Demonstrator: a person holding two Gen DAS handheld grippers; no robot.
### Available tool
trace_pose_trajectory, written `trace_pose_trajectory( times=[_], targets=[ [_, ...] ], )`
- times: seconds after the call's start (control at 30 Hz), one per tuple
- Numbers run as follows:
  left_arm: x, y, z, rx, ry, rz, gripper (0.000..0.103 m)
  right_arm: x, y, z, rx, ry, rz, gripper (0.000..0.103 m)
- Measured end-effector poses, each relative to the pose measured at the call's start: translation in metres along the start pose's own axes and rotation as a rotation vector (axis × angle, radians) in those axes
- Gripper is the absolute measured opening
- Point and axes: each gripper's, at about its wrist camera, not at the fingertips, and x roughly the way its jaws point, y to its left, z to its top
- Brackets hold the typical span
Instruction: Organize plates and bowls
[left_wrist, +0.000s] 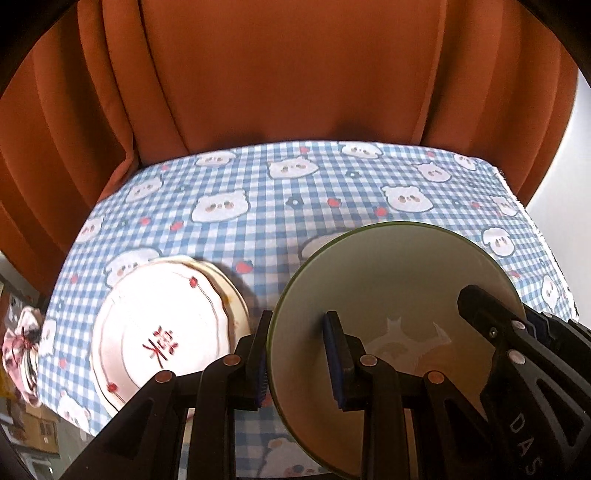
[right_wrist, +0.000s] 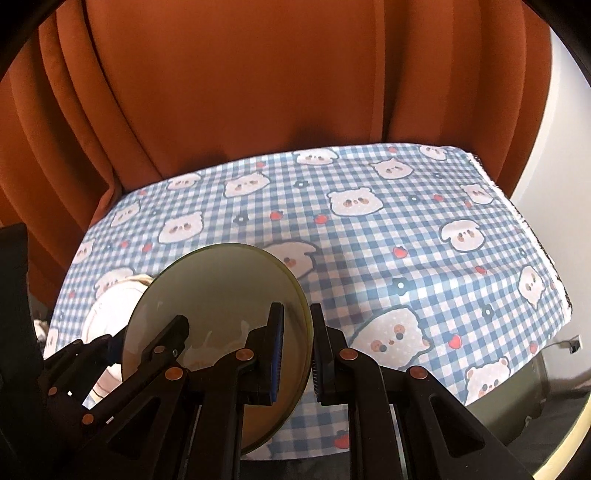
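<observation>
green plate (left_wrist: 391, 295) looks stiff, glazed, slippery, breakable; you pinch opposite rims, left gripper (left_wrist: 299, 356) and right gripper (right_wrist: 297, 354) both clamped on it

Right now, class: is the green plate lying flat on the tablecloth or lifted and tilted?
Lifted and tilted. The green plate is gripped at opposite rims by the left gripper and right gripper, casting a shadow on the tablecloth.
</observation>
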Motion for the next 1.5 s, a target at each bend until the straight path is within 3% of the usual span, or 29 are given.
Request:
trace_pose_trajectory(
  times=[0.6,1.27,1.37,1.47,1.5],
  targets=[
    [0.036,-0.001,-0.005,-0.119,0.078,0.107,0.026,0.050,-0.003,0.010,-0.142,0.102,0.096,0.017],
    [0.052,-0.003,-0.017,-0.150,0.125,0.082,0.028,0.061,0.004,0.004,-0.235,0.066,0.075,0.017],
    [0.053,-0.002,-0.017,-0.142,0.134,0.054,0.034,0.059,0.007,0.002,-0.226,0.056,0.066,0.017],
    [0.053,0.002,-0.016,-0.128,0.137,0.007,0.038,0.058,0.010,0.002,-0.213,0.064,0.050,0.027],
    [0.053,0.004,-0.016,-0.125,0.139,-0.015,0.041,0.057,0.011,0.002,-0.211,0.062,0.038,0.037]
  ],
)
